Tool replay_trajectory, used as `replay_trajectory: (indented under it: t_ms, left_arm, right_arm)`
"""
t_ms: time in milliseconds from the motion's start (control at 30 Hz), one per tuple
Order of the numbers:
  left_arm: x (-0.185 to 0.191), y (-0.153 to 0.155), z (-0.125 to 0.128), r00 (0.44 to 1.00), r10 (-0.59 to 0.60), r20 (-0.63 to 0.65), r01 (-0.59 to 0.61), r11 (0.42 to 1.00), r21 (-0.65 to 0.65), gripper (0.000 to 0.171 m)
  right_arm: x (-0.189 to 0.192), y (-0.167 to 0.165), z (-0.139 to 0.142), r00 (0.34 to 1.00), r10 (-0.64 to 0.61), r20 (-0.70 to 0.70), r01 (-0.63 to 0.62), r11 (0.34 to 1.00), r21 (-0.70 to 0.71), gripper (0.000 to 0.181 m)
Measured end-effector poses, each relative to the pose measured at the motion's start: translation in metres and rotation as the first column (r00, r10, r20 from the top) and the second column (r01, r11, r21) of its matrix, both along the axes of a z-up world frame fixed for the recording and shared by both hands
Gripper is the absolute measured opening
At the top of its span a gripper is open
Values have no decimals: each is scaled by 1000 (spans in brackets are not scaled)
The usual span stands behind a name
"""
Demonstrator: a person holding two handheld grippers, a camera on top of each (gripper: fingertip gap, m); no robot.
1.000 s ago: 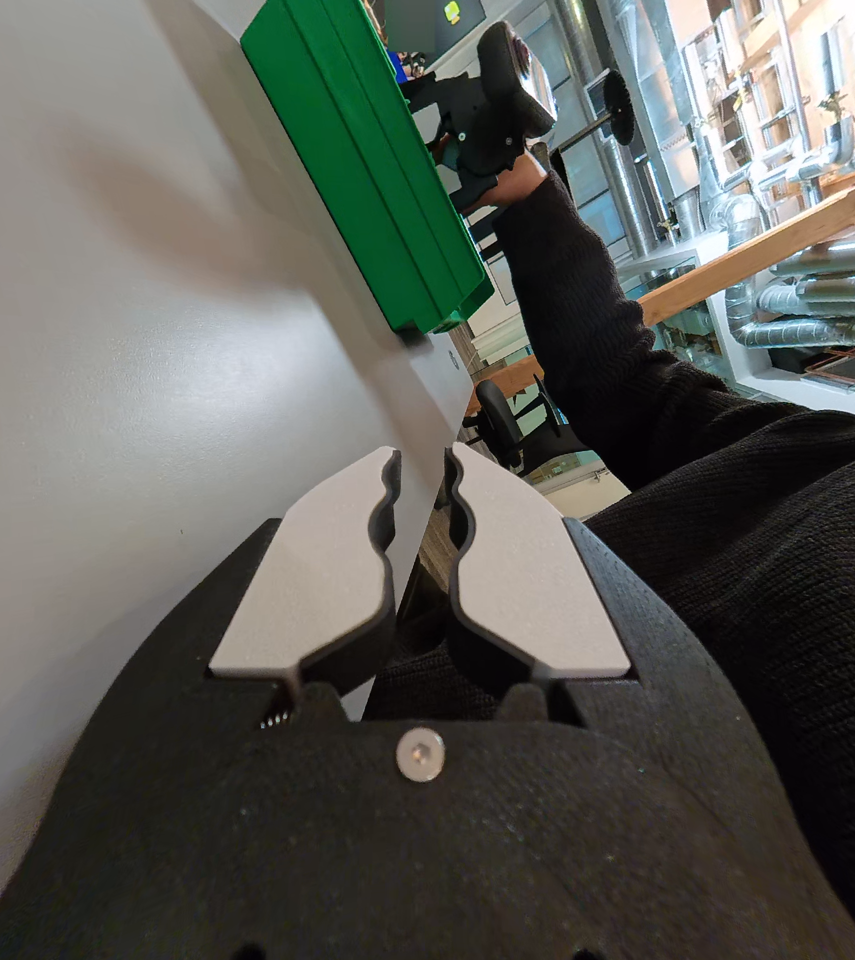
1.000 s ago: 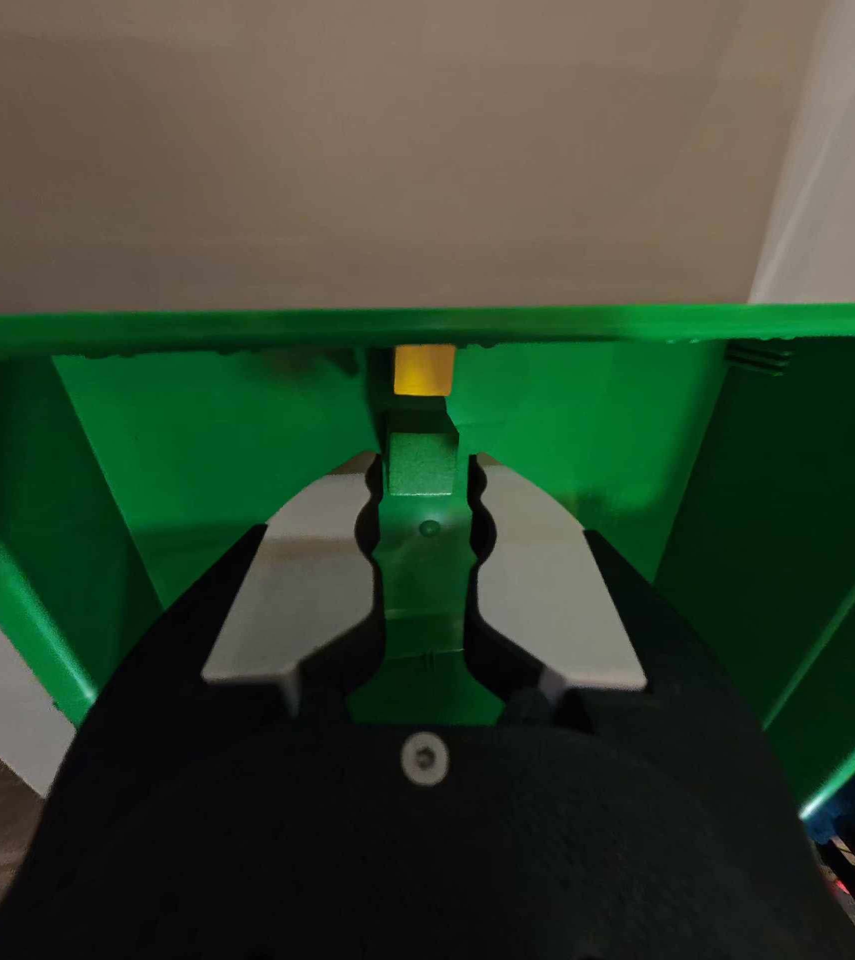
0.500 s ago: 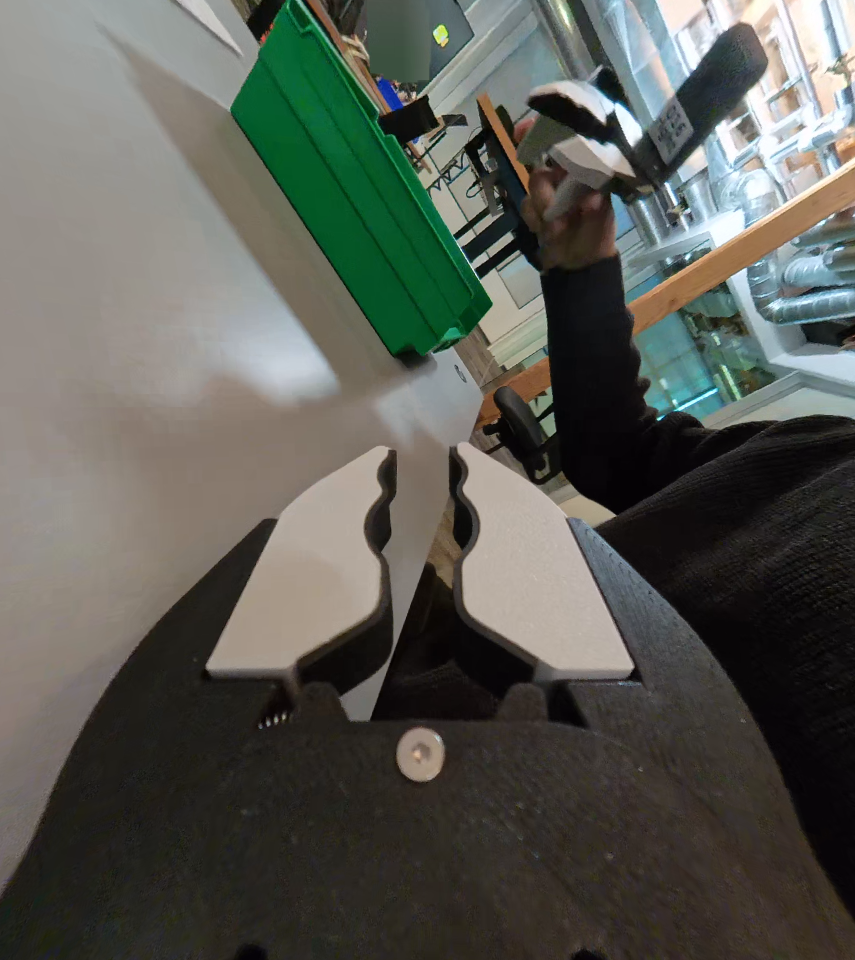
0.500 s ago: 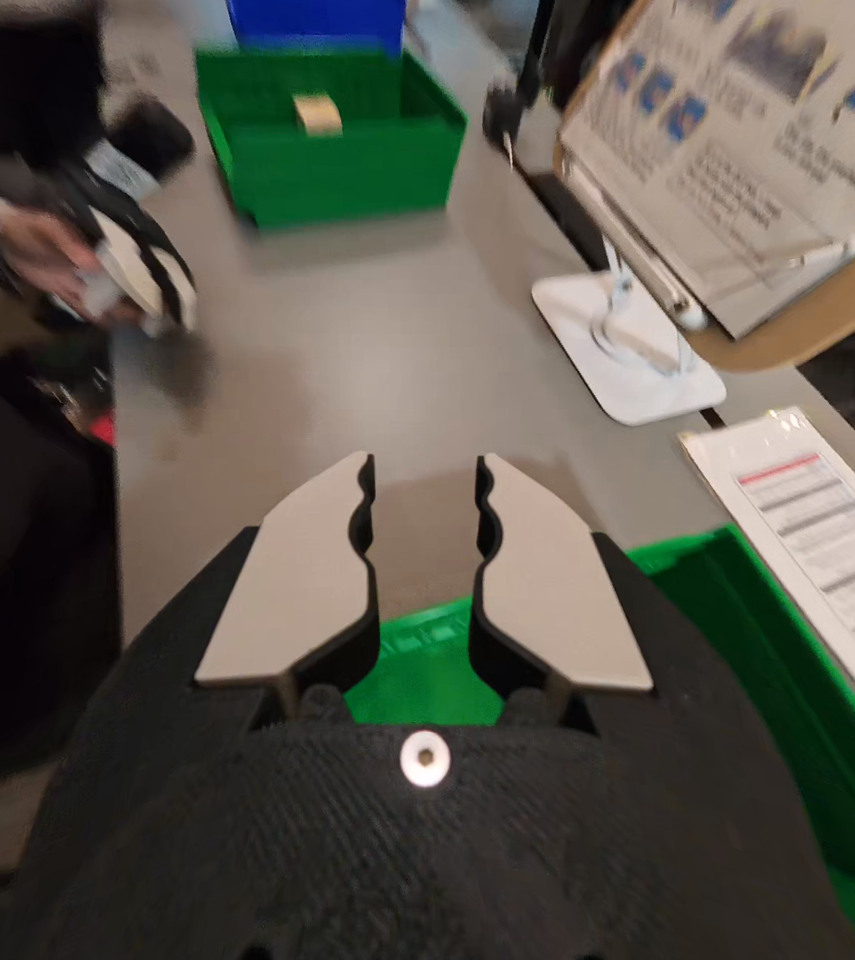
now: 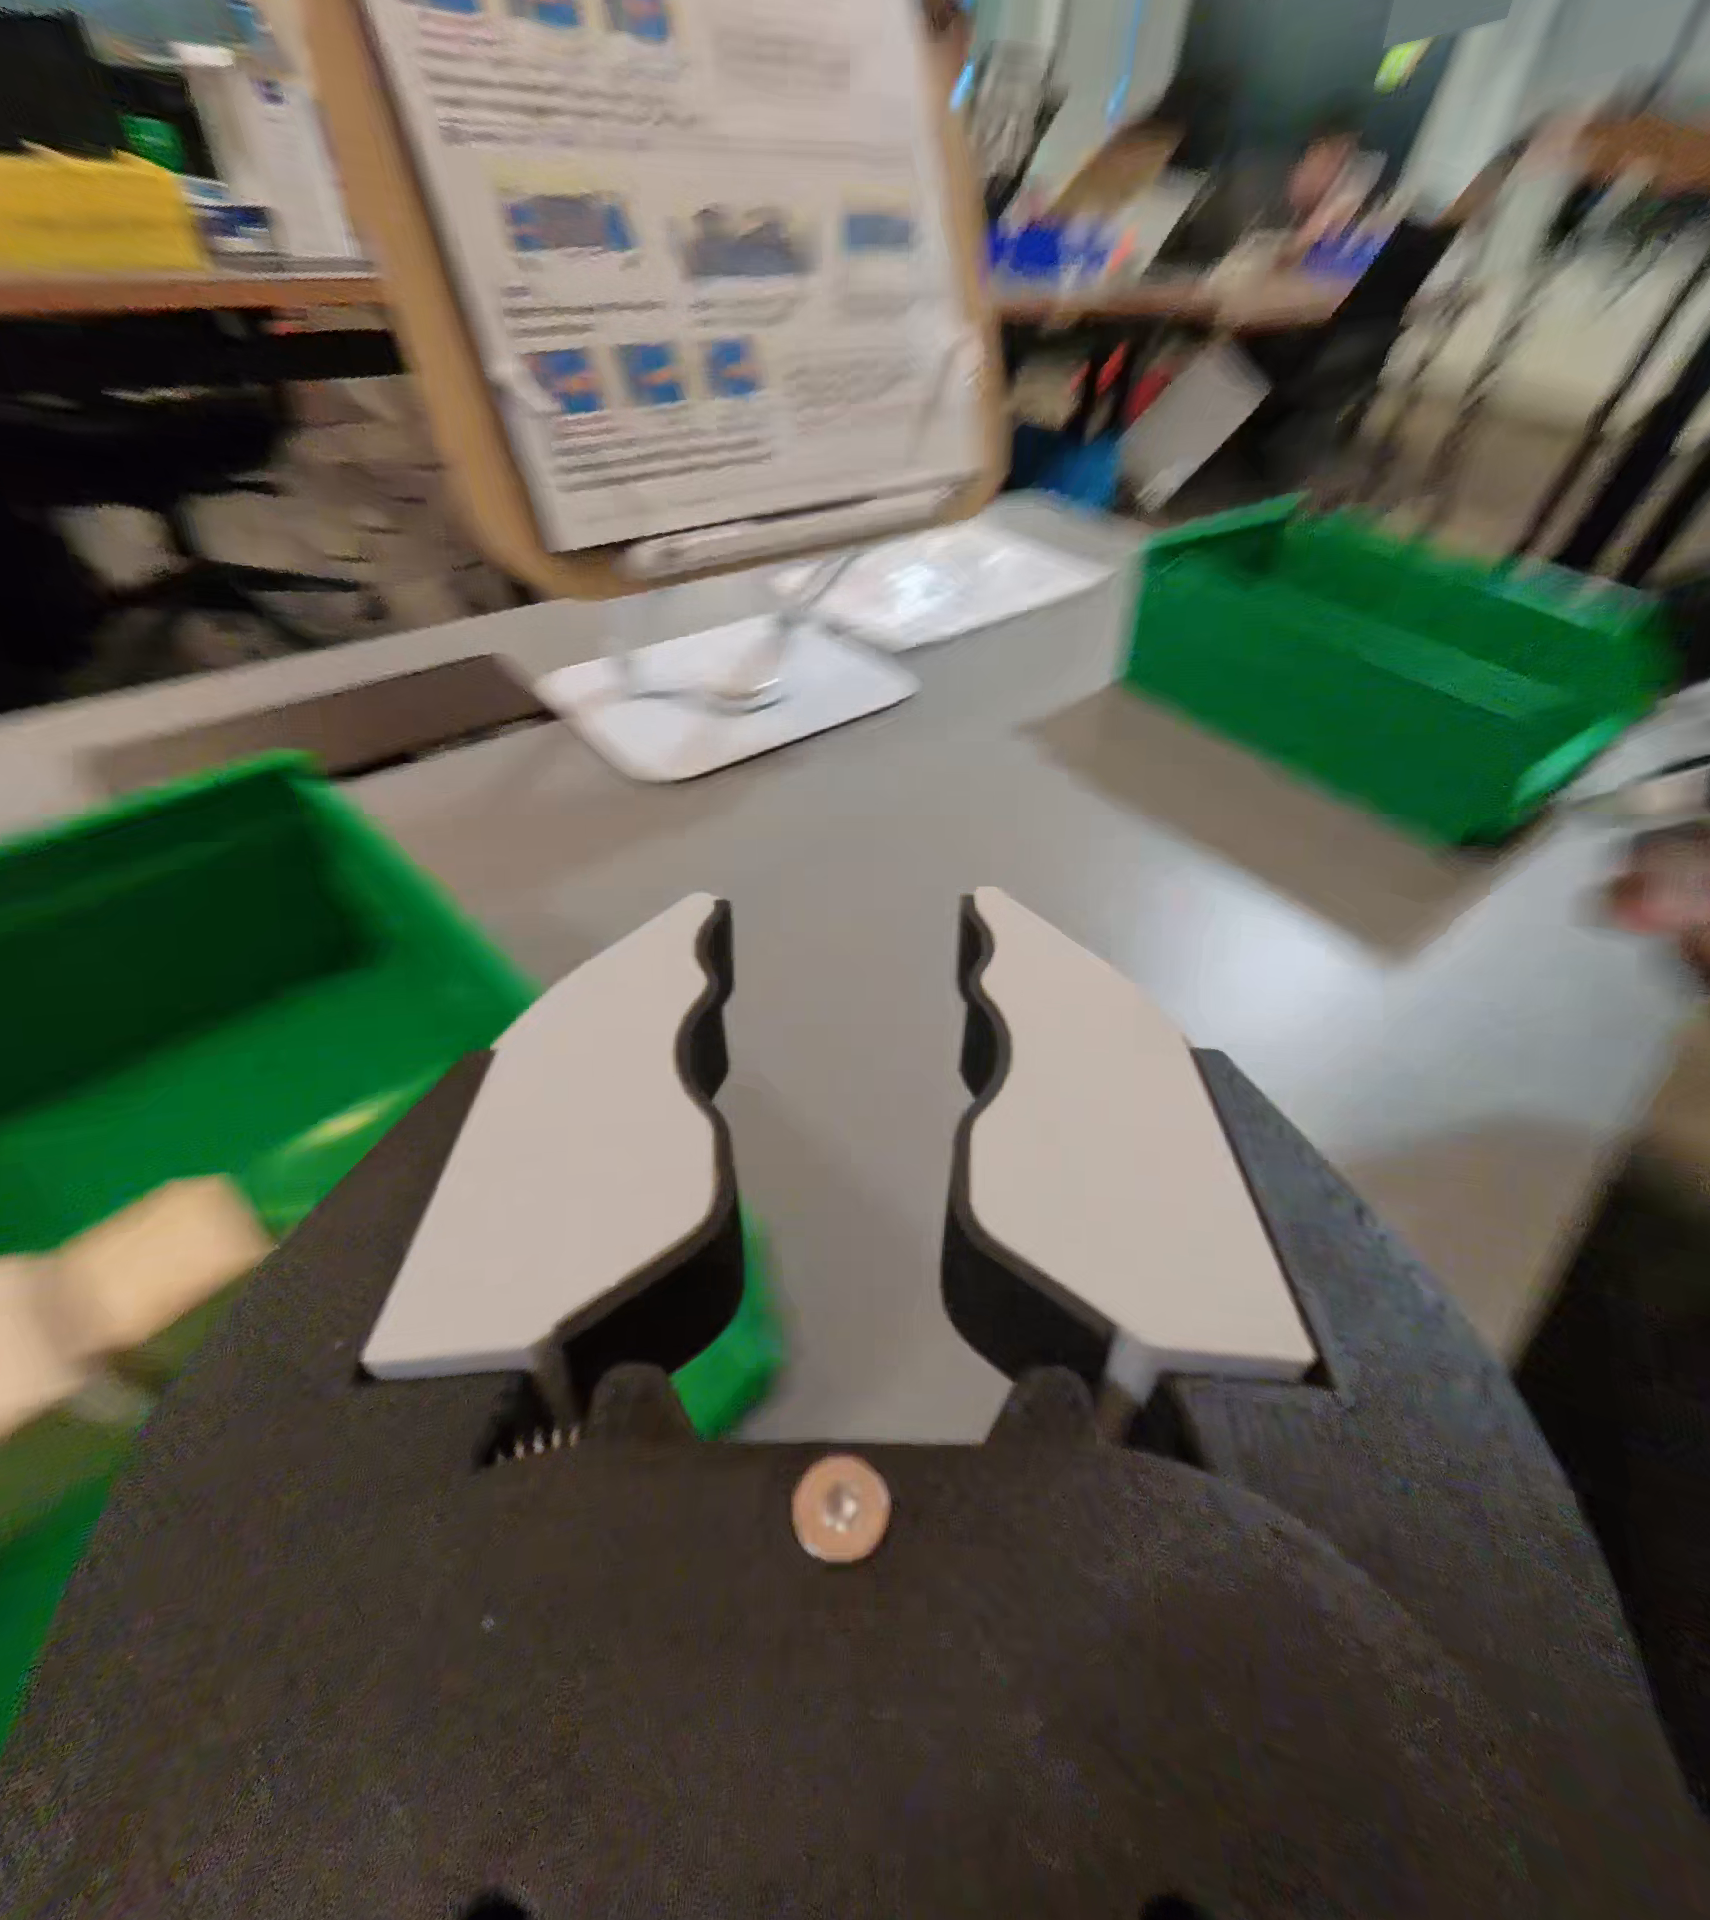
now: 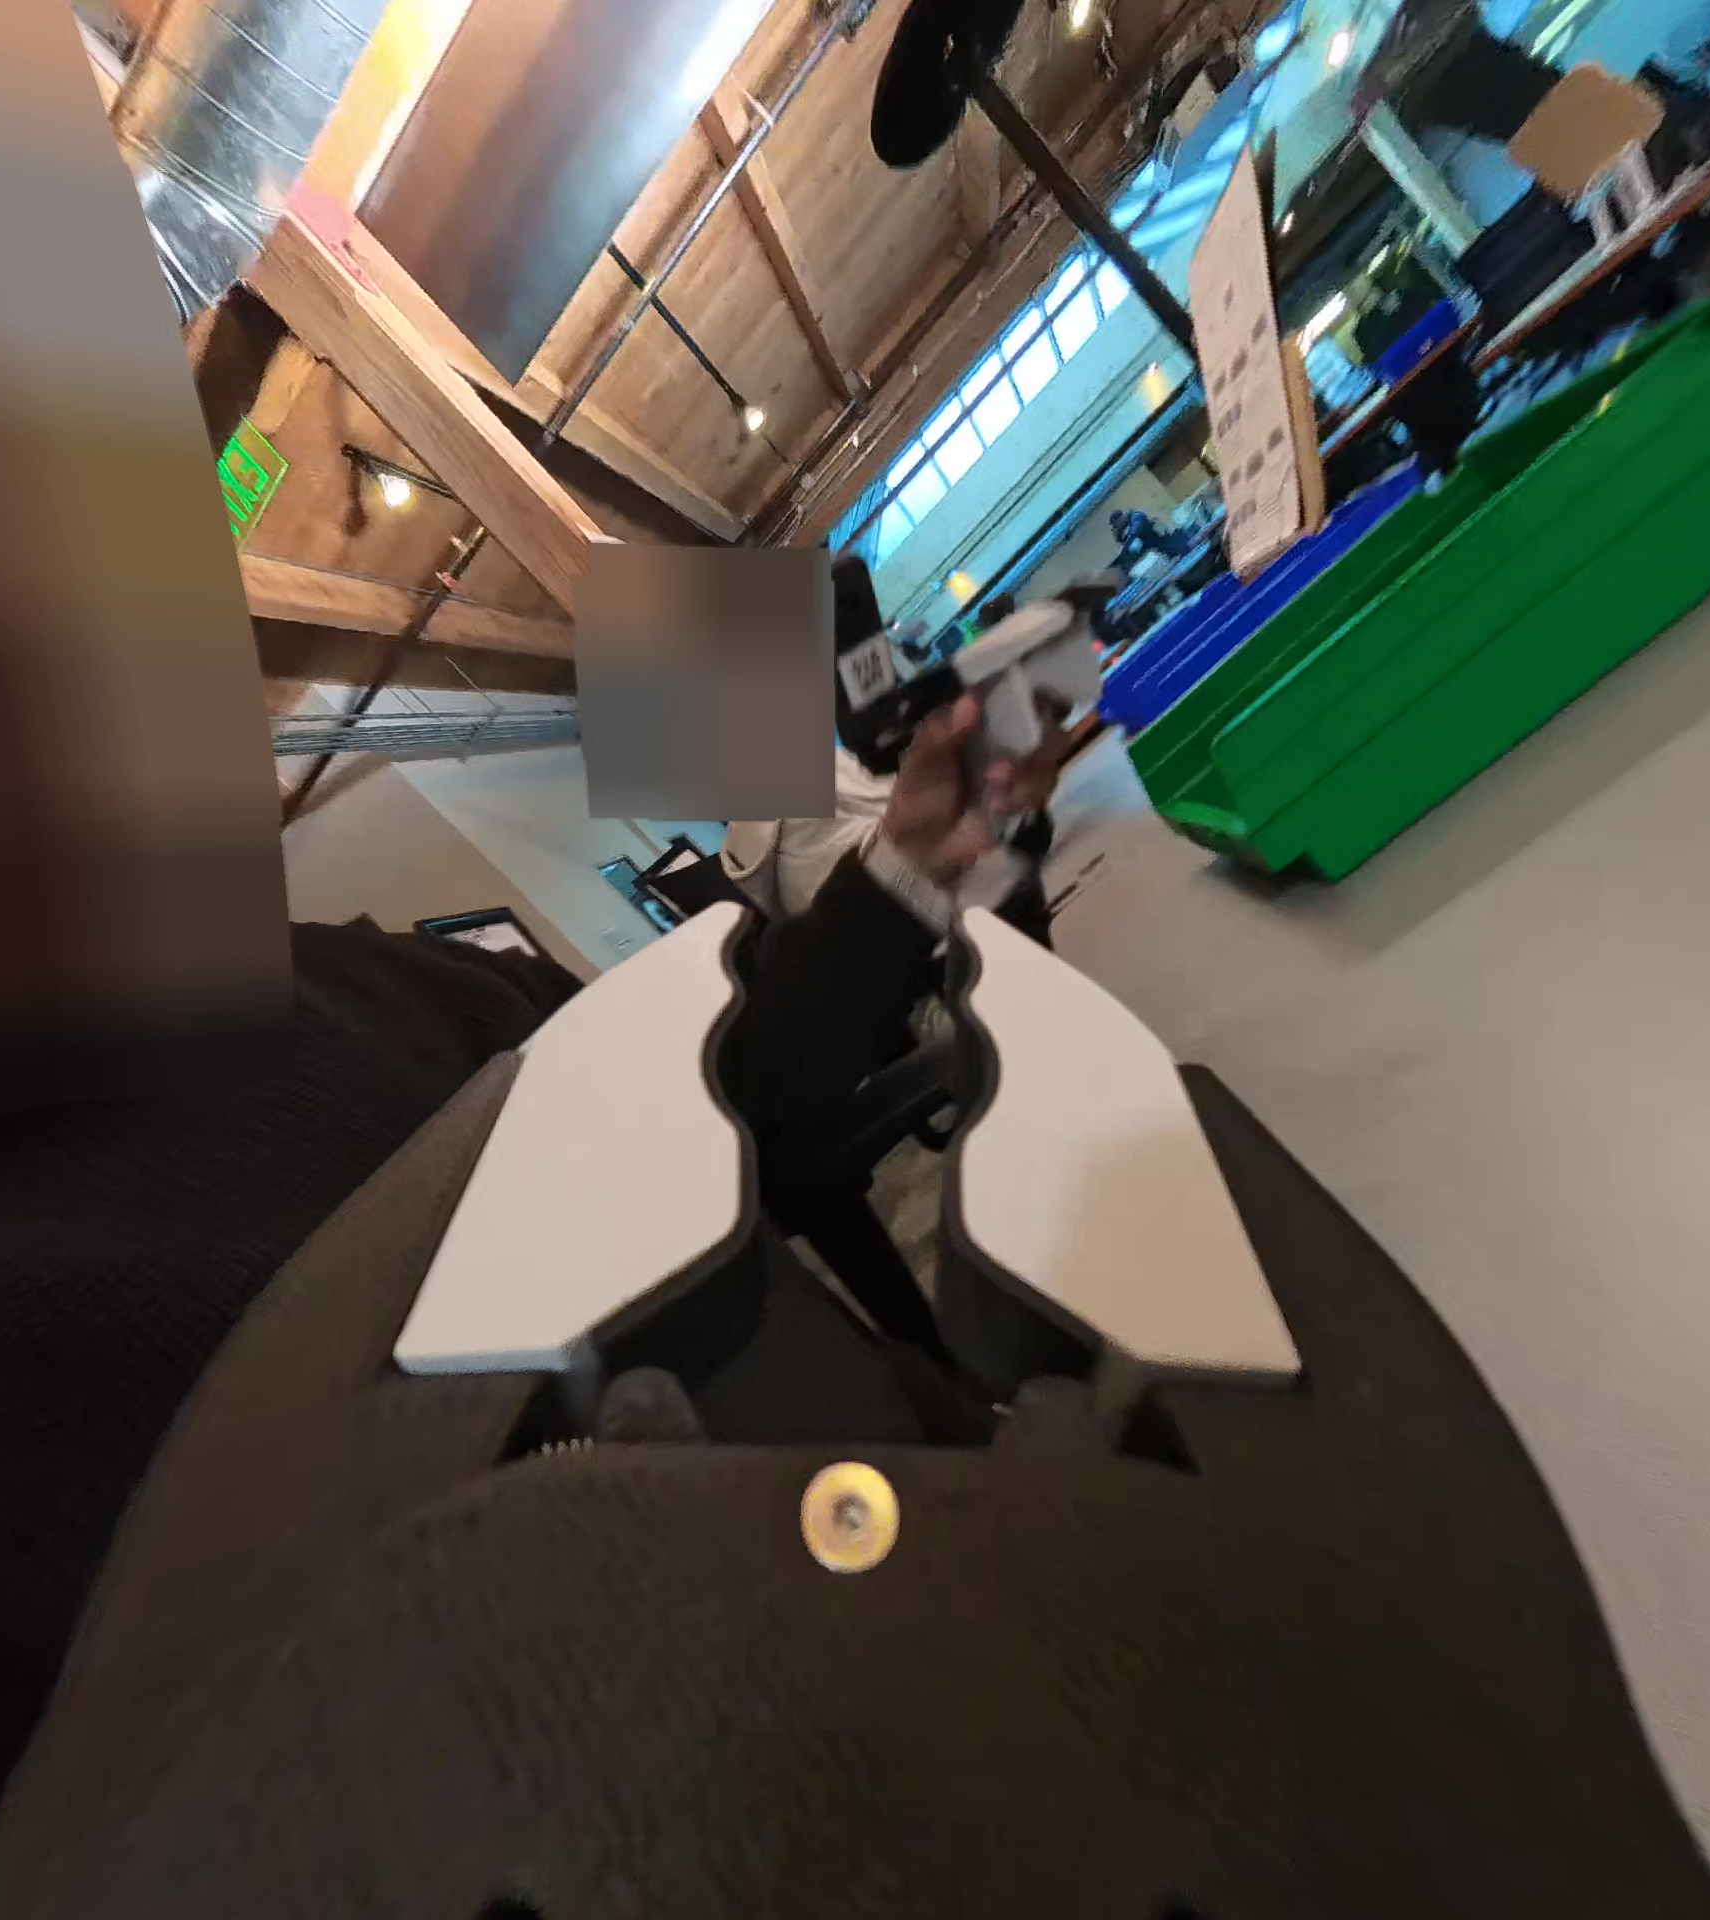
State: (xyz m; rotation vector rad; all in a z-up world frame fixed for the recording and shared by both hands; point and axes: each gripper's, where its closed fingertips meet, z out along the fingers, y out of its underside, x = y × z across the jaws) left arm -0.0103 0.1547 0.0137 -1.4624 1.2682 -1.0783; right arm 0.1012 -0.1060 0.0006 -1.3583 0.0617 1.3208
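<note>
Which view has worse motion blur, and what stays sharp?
Left wrist view is worse: green plastic bins, poster board and tan block smear; only the left gripper stays crisp. Right wrist view: milder blur, right gripper sharp, bright windows.

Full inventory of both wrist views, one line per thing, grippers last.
green bins: two, green; near bin left of the left gripper, far bin at right on the table
pale block: one, beige, blurred, inside the near bin
table: one, grey, under both bins
poster board: one, wood-edged with printed sheets, on a white stand behind the table
white stand base: one, white, on the table below the board
blue bins: several, blue, behind a green bin in the right wrist view
other person: one, holding a similar device, past the table
left gripper: one, black with grey fingers, open, empty, above the table
right gripper: one, same build, open, empty, pointing off the table edge
</note>
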Motion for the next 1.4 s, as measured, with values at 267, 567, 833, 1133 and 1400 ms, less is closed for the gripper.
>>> replay_trajectory:
  t_ms: [267,567,833,1133,1400]
  left_arm:
    - [-21,146,-76,763,9,-646,220,937,273,67]
    - [-21,195,-139,424,-21,-906,414,894,173,58]
    - [-31,196,-164,184,14,-983,571,813,118,53]
    - [3,185,-115,474,-9,-880,485,837,253,45]
    - [41,67,51,895,-279,-347,337,934,116,44]
  right_arm:
    - [-51,10,-36,960,111,256,-92,992,-85,41]
    - [-54,20,-51,986,72,151,-48,986,-157,39]
    - [-54,26,-50,996,19,92,-4,987,-158,38]
    - [-47,27,-45,999,9,51,-1,989,-151,36]
    - [-38,29,-43,993,-7,115,23,990,-138,35]
